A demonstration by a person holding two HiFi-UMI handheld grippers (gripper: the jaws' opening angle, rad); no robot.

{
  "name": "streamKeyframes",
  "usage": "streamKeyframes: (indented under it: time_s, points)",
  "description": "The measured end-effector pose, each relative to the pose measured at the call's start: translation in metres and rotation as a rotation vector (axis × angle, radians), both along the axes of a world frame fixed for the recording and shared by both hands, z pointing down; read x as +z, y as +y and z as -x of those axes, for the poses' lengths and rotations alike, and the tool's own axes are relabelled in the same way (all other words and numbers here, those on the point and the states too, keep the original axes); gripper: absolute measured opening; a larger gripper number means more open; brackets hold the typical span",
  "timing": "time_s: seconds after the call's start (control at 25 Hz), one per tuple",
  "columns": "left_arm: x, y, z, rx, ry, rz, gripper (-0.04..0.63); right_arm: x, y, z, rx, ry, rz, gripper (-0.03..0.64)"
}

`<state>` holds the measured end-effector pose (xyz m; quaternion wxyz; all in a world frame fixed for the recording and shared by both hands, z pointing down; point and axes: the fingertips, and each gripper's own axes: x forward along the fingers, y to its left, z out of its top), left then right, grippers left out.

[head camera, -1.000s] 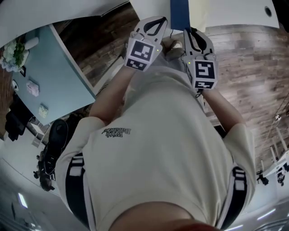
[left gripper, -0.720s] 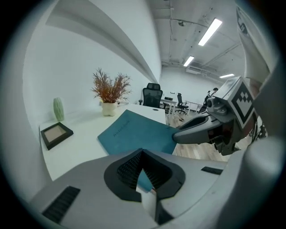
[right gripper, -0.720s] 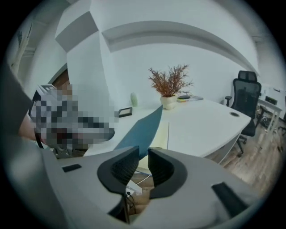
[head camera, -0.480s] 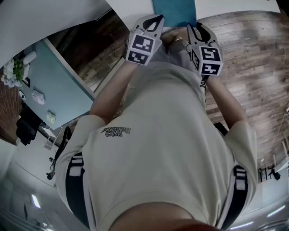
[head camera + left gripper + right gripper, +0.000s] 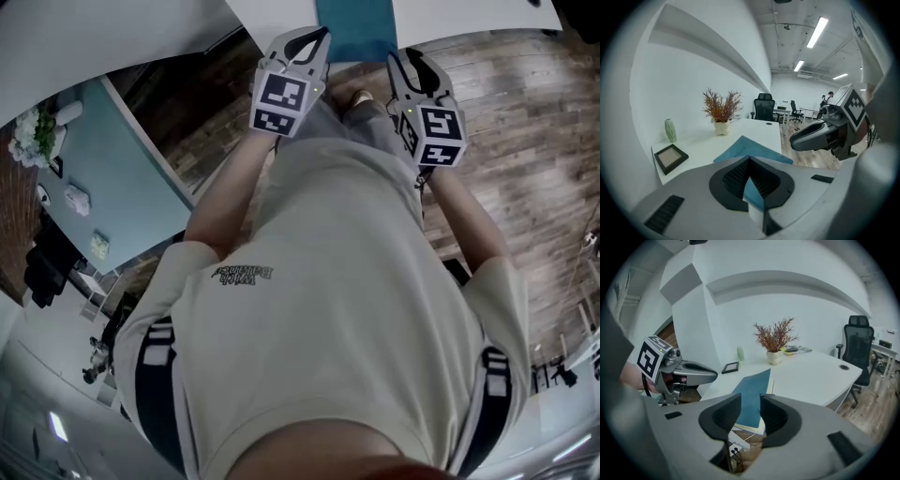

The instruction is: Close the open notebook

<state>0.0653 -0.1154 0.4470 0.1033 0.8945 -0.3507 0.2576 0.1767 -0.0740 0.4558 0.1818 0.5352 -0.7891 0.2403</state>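
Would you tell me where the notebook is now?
In the right gripper view, the notebook lies centre-left at the white desk's near edge, in front of the picture frame.

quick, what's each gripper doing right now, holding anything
Left gripper: shut, tips together, holding nothing.
Right gripper: open, jaws have just been opening, nothing between them; the blue notebook lies beyond them.

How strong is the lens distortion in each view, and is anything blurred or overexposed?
Head view: strong fisheye, the floor planks bend, the light is even, no blur. Left gripper view: round black vignette, the ceiling lights burn out. Right gripper view: same vignette, the desk edge bows, the notebook is sharp.
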Motion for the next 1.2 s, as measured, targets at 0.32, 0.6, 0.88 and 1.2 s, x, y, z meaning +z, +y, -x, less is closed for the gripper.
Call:
streamKeyframes:
  time_s: [0.32,0.6,0.88,1.2]
  points:
    - [-0.072,0.007,0.008,-0.039,0.132,-0.030,0.012,-0.065,-0.008,0.020,-0.039,0.009,-0.091,0.129]
    - [-0.128,0.008,0.034,-0.075,0.168,-0.073,0.012,-0.129,-0.022,0.043,-0.056,0.016,-0.184,0.071]
    - [-0.169,0.009,0.056,-0.092,0.201,-0.141,0.012,-0.180,-0.024,0.061,-0.066,0.007,-0.274,0.066]
    - [-0.194,0.017,0.071,-0.101,0.227,-0.194,0.012,-0.211,-0.010,0.080,-0.093,0.017,-0.338,0.020]
